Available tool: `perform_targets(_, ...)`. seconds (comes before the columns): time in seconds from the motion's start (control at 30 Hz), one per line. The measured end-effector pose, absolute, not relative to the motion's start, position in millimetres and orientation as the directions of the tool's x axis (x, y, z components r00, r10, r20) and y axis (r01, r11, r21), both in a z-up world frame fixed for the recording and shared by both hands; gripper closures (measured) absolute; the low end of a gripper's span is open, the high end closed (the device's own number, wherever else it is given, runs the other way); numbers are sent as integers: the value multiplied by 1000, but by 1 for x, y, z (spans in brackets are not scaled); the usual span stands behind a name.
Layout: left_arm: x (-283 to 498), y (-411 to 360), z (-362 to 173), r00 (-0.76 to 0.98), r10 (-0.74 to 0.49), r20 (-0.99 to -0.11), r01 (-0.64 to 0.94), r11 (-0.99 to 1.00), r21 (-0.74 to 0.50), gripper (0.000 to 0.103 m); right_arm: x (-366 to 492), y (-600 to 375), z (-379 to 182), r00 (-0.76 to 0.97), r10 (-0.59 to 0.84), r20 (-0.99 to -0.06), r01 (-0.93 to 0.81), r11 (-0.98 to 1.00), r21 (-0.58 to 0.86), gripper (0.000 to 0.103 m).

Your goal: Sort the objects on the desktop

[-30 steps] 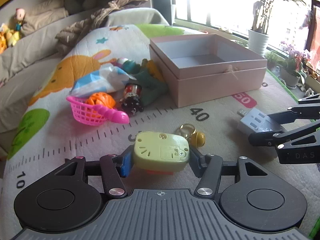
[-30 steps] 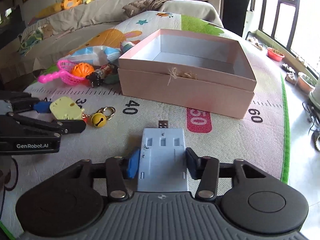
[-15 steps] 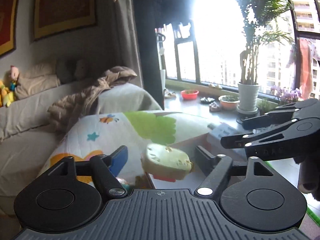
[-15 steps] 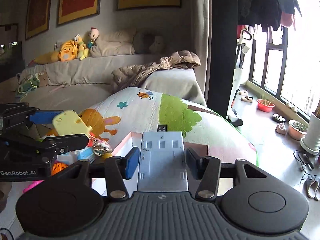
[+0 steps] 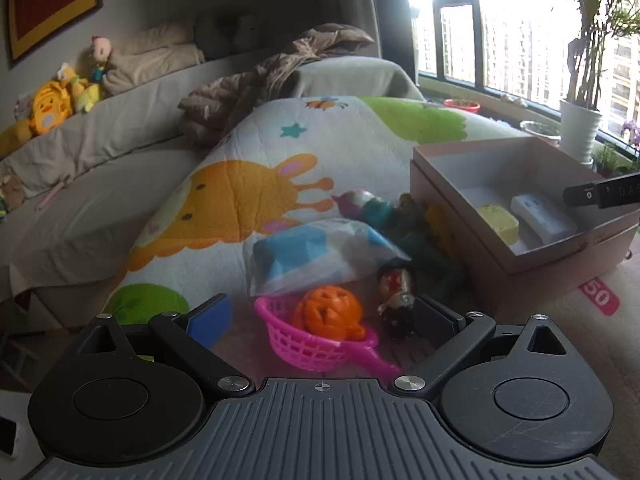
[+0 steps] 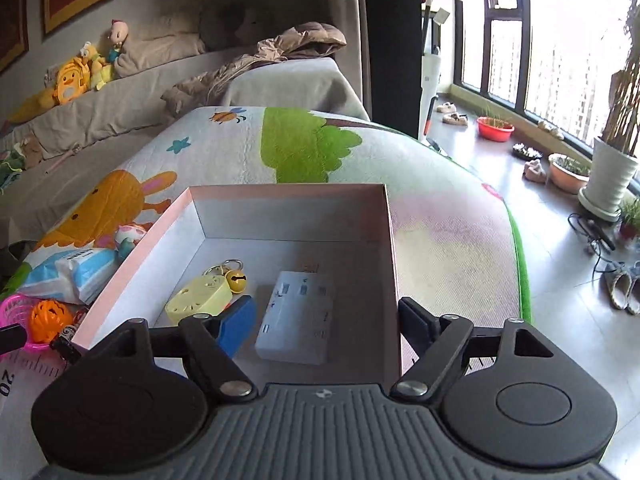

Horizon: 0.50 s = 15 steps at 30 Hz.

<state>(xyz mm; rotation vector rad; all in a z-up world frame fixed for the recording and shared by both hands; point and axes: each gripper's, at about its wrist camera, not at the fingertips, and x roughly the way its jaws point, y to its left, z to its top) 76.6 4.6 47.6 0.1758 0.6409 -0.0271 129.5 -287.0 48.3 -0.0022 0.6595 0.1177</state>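
Nearest, the left gripper is spreading its jaws wide with nothing pinched, poised over a pink basket holding an orange ball, likely the next things to sort. The right gripper is also opening, empty, above the pink box. Inside lie a yellow toy and a white power adapter, evidently released there. Beyond, a tissue pack waits on the printed mat.

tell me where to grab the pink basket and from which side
Probably the pink basket by its handle, which sticks out toward the left hand-held gripper. Come from above, jaws across the handle; the bowl holds an orange ball and looks wide.
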Motion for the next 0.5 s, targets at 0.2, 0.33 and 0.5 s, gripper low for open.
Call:
perform_targets(0.2,70,39,30,762,178,-623,-44,973,226,3,106,-257,67,844,122,-522,-193,978,-83,24)
perform_targets(0.33,68,66,21,718,258,-647,-148,964,220,3,68,-215,94,846,276,-456,-363,924,-116,25)
perform_targets(0.5,55,86,29,719,254,-647,-202,967,155,3,59,-130,66,719,386,-578,-549,825,-131,59)
